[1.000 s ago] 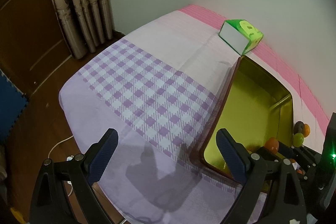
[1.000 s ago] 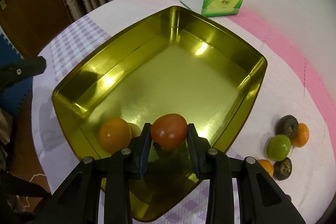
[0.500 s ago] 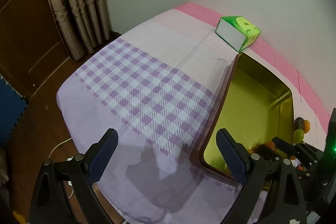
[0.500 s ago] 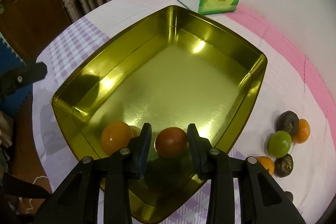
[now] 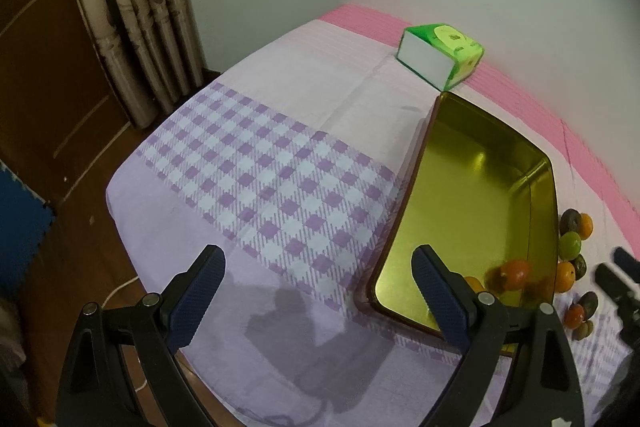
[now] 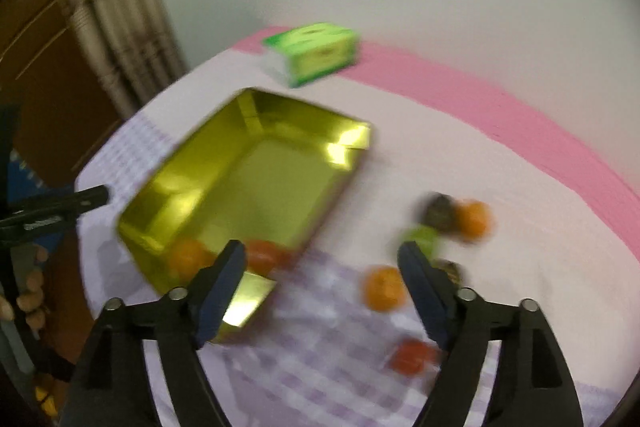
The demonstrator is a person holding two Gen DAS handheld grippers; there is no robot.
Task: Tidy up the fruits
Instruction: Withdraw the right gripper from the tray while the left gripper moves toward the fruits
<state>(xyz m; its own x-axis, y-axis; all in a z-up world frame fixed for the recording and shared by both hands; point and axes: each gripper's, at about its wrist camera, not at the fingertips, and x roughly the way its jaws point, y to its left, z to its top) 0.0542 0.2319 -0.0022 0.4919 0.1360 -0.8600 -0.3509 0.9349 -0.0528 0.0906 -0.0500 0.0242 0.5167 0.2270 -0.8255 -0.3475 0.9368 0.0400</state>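
With both the right gripper (image 6: 320, 279) and left gripper (image 5: 318, 291) spread and empty, a hasty, off-centre pinch on the orange (image 6: 385, 287) could roll it away from the tin (image 6: 256, 171)

Dim light, right view motion-blurred
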